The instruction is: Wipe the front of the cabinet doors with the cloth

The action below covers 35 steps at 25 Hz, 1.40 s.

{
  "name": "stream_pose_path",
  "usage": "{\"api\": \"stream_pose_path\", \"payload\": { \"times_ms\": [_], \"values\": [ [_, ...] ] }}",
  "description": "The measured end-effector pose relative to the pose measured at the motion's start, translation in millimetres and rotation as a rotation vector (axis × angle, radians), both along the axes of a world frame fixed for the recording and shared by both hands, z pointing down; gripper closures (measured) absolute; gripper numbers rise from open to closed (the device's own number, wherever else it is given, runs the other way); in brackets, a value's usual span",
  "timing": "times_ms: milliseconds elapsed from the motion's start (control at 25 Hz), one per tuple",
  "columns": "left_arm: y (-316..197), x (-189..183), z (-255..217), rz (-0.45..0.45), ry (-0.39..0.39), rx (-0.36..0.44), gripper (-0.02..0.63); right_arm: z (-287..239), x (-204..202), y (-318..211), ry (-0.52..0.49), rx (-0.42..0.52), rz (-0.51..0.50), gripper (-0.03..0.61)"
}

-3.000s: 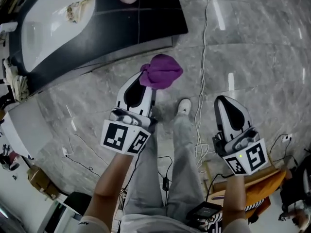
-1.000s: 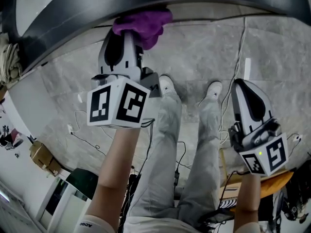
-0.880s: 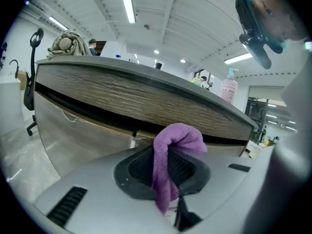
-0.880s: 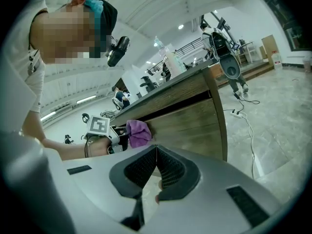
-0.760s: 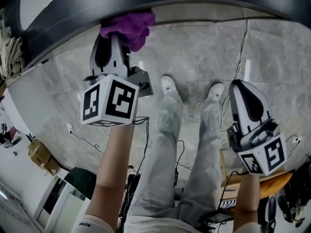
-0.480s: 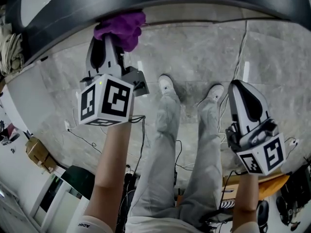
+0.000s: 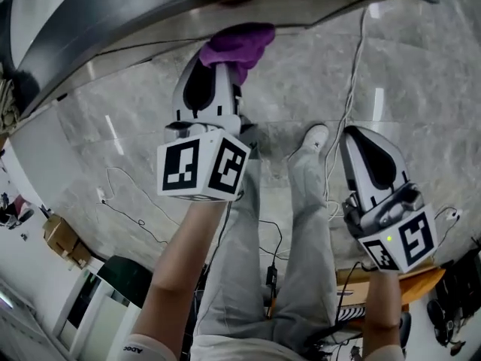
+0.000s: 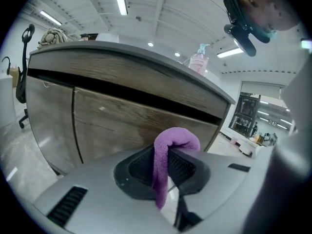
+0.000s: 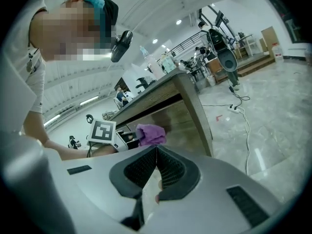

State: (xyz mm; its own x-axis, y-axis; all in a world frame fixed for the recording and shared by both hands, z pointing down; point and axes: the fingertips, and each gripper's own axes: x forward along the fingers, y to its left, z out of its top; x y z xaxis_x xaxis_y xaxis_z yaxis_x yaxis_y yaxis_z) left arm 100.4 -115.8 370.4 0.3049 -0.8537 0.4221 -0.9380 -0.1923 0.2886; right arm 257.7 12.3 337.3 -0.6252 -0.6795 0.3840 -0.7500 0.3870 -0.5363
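A purple cloth point(image 8: 168, 152) is pinched in my left gripper point(image 8: 168, 156), which is shut on it, its folded top bulging above the jaws. Right ahead are the wooden cabinet doors point(image 8: 112, 126), with a dark gap under the countertop. In the head view the cloth point(image 7: 237, 45) is at the base of the cabinet front, just under the overhanging counter point(image 7: 113, 21), with my left gripper point(image 7: 222, 66) behind it. My right gripper point(image 7: 353, 138) hangs lower at the right, away from the cabinet, its jaws shut on nothing. From the right gripper view the cloth point(image 9: 151, 134) shows beside the cabinet's end panel point(image 9: 187, 116).
The person's legs and white shoes point(image 7: 312, 138) stand on the marble floor between the grippers. A white cable point(image 7: 349, 89) and thin black wires point(image 7: 128, 190) run across the floor. A pink bottle point(image 8: 199, 62) stands on the counter. An office chair point(image 8: 22, 82) stands at the left.
My left gripper has carried the cloth first to the left along the cabinet front, then back to the right. The right gripper has stayed low at the right, still shut.
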Motion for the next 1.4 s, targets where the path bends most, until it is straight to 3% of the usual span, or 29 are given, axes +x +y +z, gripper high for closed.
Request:
{"api": "stream_pose_path", "payload": {
  "times_ms": [320, 560, 960, 1400],
  "values": [
    [-18, 101, 36, 0.027, 0.054, -0.073, 0.563, 19, 56, 18, -0.02, -0.032, 0.046, 0.552],
    [-25, 127, 53, 0.029, 0.055, -0.109, 0.563, 29, 83, 20, -0.036, -0.05, 0.125, 0.552],
    [-31, 81, 57, -0.012, 0.04, -0.116, 0.563, 31, 75, 15, -0.002, -0.037, 0.131, 0.552],
    [-40, -45, 56, -0.049, -0.004, -0.126, 0.563, 28, -22, 4, 0.007, -0.031, 0.113, 0.552]
  ]
}}
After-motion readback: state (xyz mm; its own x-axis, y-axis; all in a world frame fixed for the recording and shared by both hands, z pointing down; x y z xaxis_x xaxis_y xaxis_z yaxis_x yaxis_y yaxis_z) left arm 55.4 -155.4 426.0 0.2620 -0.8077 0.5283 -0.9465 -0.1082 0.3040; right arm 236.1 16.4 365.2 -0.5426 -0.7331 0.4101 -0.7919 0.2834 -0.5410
